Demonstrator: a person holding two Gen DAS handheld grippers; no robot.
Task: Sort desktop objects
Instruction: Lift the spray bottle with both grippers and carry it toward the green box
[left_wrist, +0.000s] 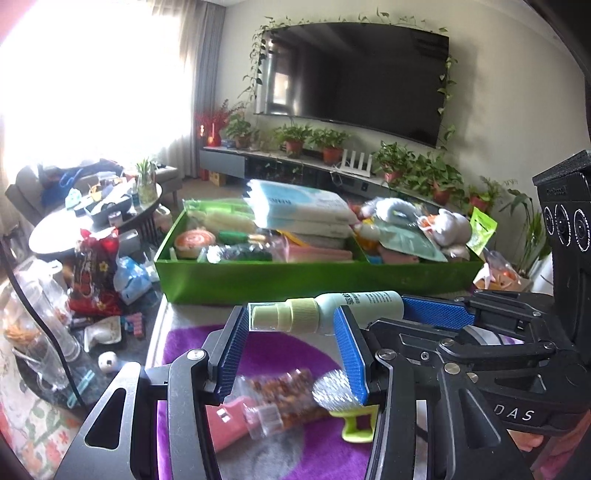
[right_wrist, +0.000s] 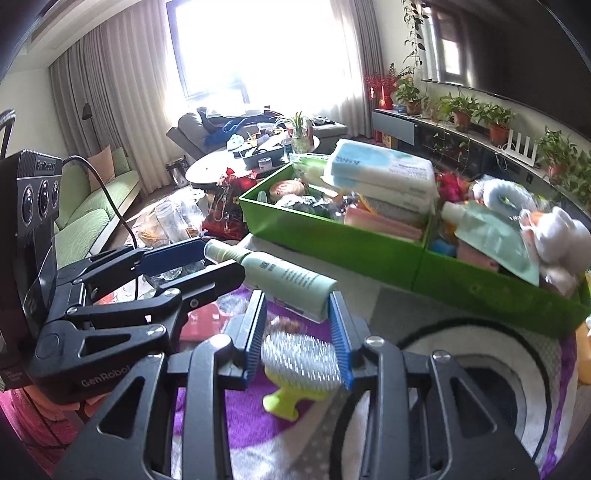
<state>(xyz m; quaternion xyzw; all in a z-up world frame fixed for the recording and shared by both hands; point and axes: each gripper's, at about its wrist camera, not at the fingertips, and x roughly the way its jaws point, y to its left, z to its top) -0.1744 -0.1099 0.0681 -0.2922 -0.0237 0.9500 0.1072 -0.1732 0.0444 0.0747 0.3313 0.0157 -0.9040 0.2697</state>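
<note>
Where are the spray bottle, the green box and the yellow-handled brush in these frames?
spray bottle (left_wrist: 360, 304): left wrist view, pale green body.
green box (left_wrist: 295, 278): left wrist view, front wall.
yellow-handled brush (right_wrist: 301, 356): right wrist view, bristle head.

spray bottle (left_wrist: 354, 306) before box (left_wrist: 295, 280), above brush (left_wrist: 332, 395).

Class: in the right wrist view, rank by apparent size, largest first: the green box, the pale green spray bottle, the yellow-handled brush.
1. green box, spanning much of the frame.
2 and 3. spray bottle and brush: too alike, and both close to the camera, so unranked.
</note>
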